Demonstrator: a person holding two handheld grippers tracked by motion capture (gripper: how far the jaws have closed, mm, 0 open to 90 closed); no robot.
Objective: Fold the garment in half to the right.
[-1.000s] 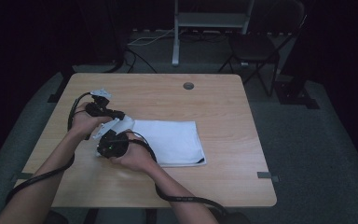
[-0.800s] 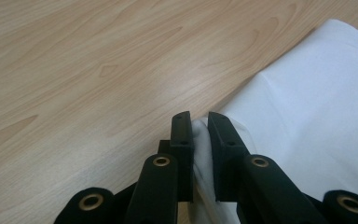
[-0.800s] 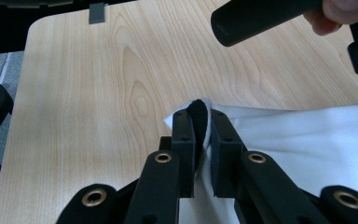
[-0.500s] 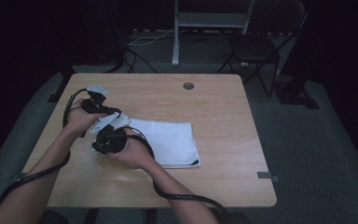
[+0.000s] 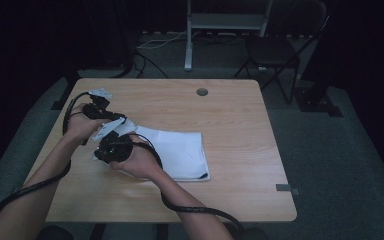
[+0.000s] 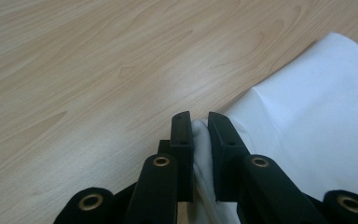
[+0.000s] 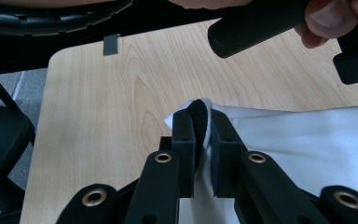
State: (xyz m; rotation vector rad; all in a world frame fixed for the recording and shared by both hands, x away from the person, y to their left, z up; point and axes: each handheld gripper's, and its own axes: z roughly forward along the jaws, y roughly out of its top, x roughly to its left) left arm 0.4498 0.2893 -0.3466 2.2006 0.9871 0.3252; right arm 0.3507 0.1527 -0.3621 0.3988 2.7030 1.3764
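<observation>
Left gripper view: tongs [image 6: 200, 122] pinch plain, unlettered white cloth [image 6: 317, 121].

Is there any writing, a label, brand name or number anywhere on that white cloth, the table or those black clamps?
None: no readable text in any of the views.
White cloth: plain; a small dark mark at one corner in the high view, too small to tell if it is a label.
Wooden table: bare wood grain and a round hole.
Left gripper and right gripper: plain black jaws with brass rivets, both pinching the cloth.
</observation>
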